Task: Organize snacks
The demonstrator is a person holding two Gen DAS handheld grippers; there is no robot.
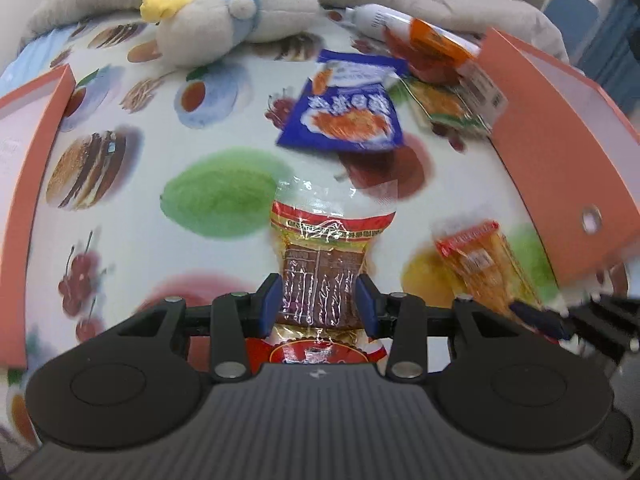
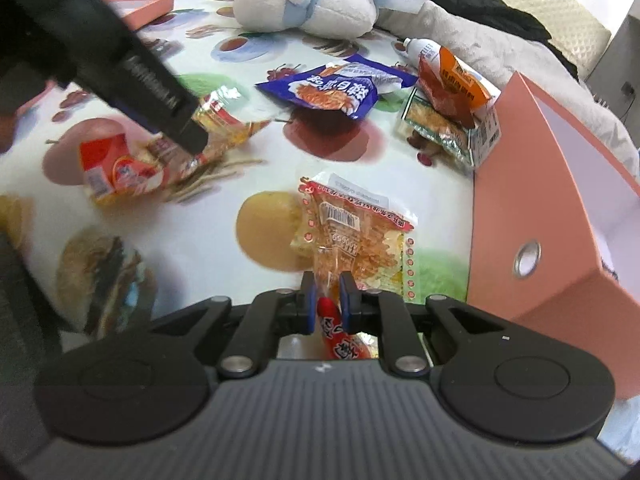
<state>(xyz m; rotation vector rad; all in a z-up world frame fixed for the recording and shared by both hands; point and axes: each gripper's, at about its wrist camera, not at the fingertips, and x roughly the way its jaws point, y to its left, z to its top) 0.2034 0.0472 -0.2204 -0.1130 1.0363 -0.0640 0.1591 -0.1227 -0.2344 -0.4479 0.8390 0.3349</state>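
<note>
Both hands loaded, mid-carry by the look of it. Your left gripper (image 1: 318,300) is clamped on the red-and-clear snack pack (image 1: 320,272), blue pads pressing its sides. Your right gripper (image 2: 327,300) is pinched nearly shut on the thin edge of the orange flake packet (image 2: 352,240), which hangs forward over the fruit-print cloth (image 2: 224,200).

Next call, my read: both go into the pink box (image 2: 560,216), just right of the right gripper, open side facing up and away. Clear its near wall before you release, and go one hand at a time, since the two grippers are close.

Further out, loose on the cloth: blue packet (image 1: 344,116), orange packet (image 2: 452,84) on the green-edged packet (image 2: 440,132) against the box, a white tube (image 2: 420,46) behind. A second pink box (image 1: 24,184) sits far left. The plush toy (image 1: 224,24) at the back isn't a snack; leave it.
</note>
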